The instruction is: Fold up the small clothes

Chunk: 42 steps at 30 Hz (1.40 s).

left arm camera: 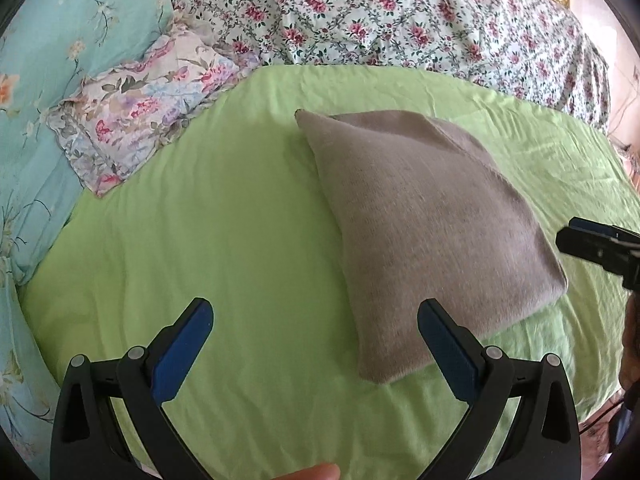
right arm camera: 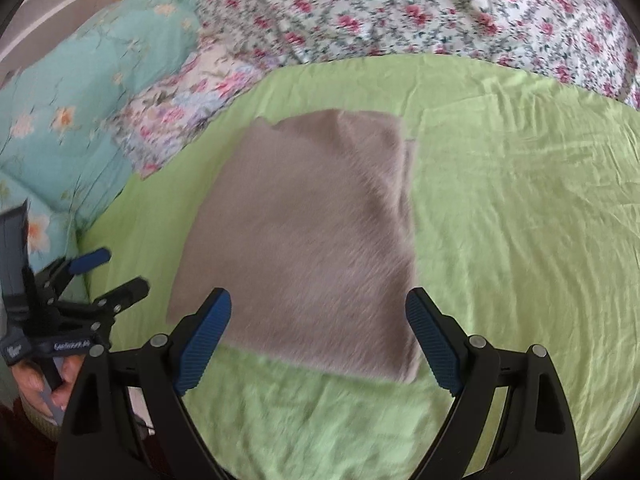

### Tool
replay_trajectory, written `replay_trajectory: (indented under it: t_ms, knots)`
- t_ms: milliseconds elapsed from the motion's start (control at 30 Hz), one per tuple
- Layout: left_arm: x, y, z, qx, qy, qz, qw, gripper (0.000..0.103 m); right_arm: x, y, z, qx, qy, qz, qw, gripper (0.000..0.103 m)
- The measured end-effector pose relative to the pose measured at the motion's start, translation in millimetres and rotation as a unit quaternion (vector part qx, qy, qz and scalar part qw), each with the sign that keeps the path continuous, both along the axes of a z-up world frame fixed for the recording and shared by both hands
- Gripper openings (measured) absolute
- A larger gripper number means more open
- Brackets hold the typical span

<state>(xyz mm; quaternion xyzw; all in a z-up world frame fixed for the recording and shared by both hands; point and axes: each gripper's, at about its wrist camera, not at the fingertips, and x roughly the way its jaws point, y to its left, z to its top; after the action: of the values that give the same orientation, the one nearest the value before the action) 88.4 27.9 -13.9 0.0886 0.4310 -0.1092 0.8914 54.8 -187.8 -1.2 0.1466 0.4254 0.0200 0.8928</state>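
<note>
My grey knit garment lies folded flat mid-bed on the green sheet. Left tongs at its seven o'clock, right tongs over its near edge, both wide and empty, seemingly finished.

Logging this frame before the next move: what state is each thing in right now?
left gripper: open, holding nothing, above the sheet.
right gripper: open, holding nothing, over the garment's near edge.
grey knit garment: folded into a flat rectangle, lying on the sheet.
green sheet: spread out, lightly wrinkled.
floral quilt: bunched behind the sheet.
</note>
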Motion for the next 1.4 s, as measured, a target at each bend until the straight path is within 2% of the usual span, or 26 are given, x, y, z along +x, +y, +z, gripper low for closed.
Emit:
replay_trajectory:
  t_ms: [267,400,433,700,733,800,833,967,1067,1133,1233,1400]
  knots:
    - [22.5,-1.8,-10.5,0.002,0.012,0.017,0.9998,0.102,35.1,-18.5,-2.5,0.012,-0.016,-0.013,1.000,0.088]
    - [36.9,0.5,-18.2,-0.003,0.026,0.028,0.9993,0.102,57.9,-35.2,-16.9,0.020,0.004,-0.043,0.999,0.058]
    - [39.3,1.4,-19.1,-0.005,0.029,0.030,0.9991,0.102,61.0,-38.1,-19.9,0.025,0.008,-0.047,0.999,0.056]
    - [56.1,-5.8,-26.0,-0.010,0.039,0.023,0.9989,0.102,78.8,-45.0,-37.9,0.035,0.024,-0.049,0.998,0.056]
    - [58.4,-7.1,-27.4,-0.013,0.042,0.021,0.9988,0.102,81.8,-46.3,-41.9,0.037,0.028,-0.050,0.998,0.047]
    - [62.4,-9.8,-28.4,-0.016,0.048,0.020,0.9985,0.103,86.0,-46.6,-47.1,0.038,0.034,-0.043,0.998,0.018]
    - [63.7,-11.5,-26.7,-0.017,0.047,0.018,0.9986,0.103,85.6,-46.3,-43.9,0.033,0.029,-0.043,0.998,0.017]
    - [65.2,-21.7,-28.8,-0.010,0.046,0.007,0.9989,0.103,81.7,-49.6,-28.8,0.014,0.013,-0.040,0.999,0.015]
    - [64.4,-28.4,-35.8,-0.008,0.048,-0.001,0.9988,0.103,86.7,-51.3,-51.1,-0.001,0.042,-0.043,0.998,0.015]
    - [64.1,-31.1,-38.8,-0.002,0.050,-0.004,0.9987,0.103,85.5,-52.8,-56.6,0.004,0.040,-0.050,0.998,0.017]
    - [59.7,-31.0,-36.1,0.008,0.045,-0.006,0.9989,0.103,78.4,-55.0,-47.6,0.010,0.035,-0.070,0.997,0.027]
    - [47.8,-25.5,-34.2,0.012,0.046,-0.008,0.9988,0.102,53.1,-41.1,-25.3,-0.020,0.018,-0.076,0.997,0.029]
